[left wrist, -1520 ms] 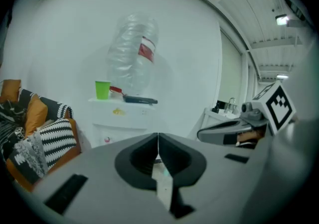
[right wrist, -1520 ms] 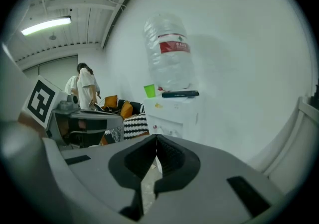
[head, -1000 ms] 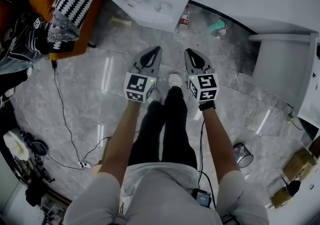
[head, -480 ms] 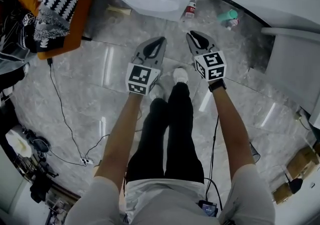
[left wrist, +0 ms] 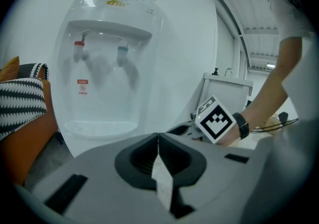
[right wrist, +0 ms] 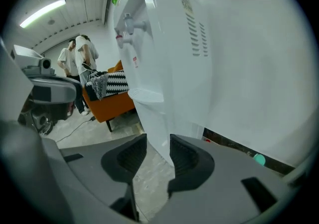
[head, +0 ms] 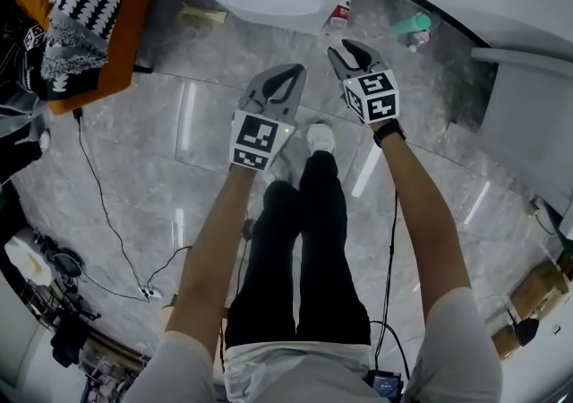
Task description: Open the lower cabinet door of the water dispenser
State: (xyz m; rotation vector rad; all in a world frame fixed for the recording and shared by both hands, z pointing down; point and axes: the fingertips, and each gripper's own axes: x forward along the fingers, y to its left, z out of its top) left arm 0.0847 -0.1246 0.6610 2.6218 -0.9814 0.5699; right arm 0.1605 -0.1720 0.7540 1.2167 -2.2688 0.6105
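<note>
Only the left claw's view showed the water dispenser [left wrist: 107, 68] front-on, taps [left wrist: 79, 51] above the drip tray [left wrist: 99, 127]; the right claw's view caught its vented side and front corner. It stood upright, long axis vertical, its lower cabinet door not discernible. The left claw [left wrist: 158, 141] was pressed together, empty; the right claw [right wrist: 158, 156] was opening, nothing between its jaws. Bare floor [head: 161, 150] lay before the dispenser, an orange chair [left wrist: 25, 133] beside it.

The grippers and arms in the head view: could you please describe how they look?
The left gripper and right gripper are grey tapering shells with black ribbed pads, each carrying a cube of black-and-white square markers. The right's jaws are opening, empty. Short white sleeves; a black wristband and black cable on the right arm.
</note>
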